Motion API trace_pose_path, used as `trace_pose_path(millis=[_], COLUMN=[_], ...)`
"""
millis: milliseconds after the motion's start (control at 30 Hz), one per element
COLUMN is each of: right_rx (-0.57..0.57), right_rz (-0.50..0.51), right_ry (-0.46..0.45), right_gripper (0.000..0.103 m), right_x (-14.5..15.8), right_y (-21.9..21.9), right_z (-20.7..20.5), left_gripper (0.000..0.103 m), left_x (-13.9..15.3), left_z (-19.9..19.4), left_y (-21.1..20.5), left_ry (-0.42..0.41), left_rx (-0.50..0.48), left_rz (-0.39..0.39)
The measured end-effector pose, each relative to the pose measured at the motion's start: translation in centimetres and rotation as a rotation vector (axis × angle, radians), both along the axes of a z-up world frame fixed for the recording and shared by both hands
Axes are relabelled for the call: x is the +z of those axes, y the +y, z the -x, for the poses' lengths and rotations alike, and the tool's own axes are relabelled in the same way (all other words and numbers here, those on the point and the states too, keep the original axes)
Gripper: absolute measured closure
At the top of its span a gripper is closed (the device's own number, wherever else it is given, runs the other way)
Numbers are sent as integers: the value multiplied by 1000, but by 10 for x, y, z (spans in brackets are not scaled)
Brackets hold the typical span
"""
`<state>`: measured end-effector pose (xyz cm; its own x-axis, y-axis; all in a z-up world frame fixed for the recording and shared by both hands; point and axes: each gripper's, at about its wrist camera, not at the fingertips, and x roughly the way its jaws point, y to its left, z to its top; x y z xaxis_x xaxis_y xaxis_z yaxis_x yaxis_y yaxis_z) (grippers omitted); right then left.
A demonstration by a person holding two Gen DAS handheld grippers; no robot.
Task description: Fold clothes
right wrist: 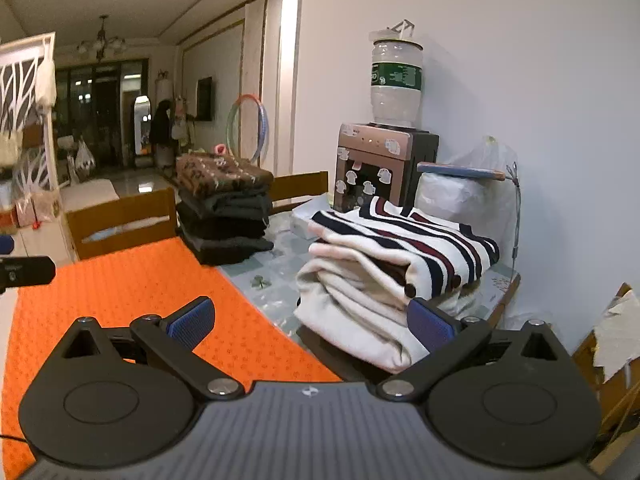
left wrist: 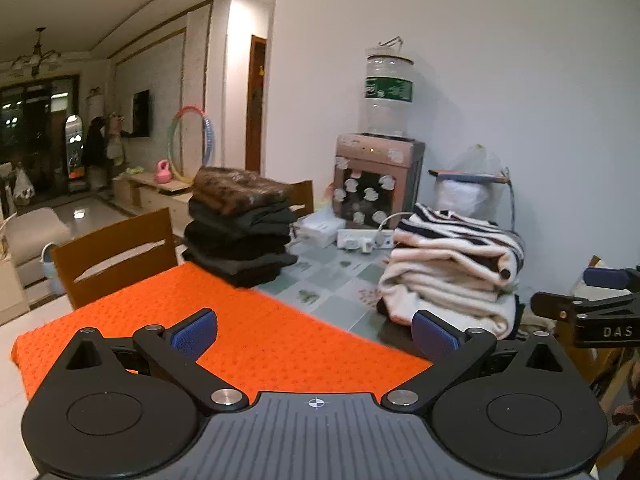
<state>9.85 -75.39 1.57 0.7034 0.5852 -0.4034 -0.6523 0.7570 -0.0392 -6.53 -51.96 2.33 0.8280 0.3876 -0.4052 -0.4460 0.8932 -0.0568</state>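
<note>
A lit living room opens at the far left, with a white wall behind the bench (left wrist: 332, 280), whose tiled cover shows between the clothes. On the left a wooden chair (left wrist: 116, 252) stands at the bench's edge. An orange cloth (left wrist: 240, 320) lies spread flat over the near left of the bench, under both grippers. At the cloth's far edge sits a folded stack of dark clothes (left wrist: 240, 236) with a brown patterned piece on top. Further right, against the wall, a water dispenser (left wrist: 380, 176) carries an upturned bottle. To the right of it, nearer, a second folded pile (right wrist: 384, 276) rests on the bench: cream garments topped by a striped sweater (right wrist: 420, 236).

The left gripper (left wrist: 314, 336) hangs above the orange cloth with its blue pads (left wrist: 194, 336) spread wide, nothing between them. The right gripper (right wrist: 308, 324) is likewise spread wide and empty, its right pad just in front of the cream pile; whether it touches cannot be told. In the left wrist view the right gripper shows at the far right edge.
</note>
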Motion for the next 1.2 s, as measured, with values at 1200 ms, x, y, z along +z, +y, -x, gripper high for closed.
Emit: trace_pose_path(millis=[1200], right_rx=[-359], right_rz=[16], right_ry=[94], right_gripper=[0], right_x=[-16], right_y=[162], right_z=[180], left_gripper=[0], left_x=[-29], left_z=[66], left_y=[166], left_ry=[196], left_rx=[-346], left_rz=[45])
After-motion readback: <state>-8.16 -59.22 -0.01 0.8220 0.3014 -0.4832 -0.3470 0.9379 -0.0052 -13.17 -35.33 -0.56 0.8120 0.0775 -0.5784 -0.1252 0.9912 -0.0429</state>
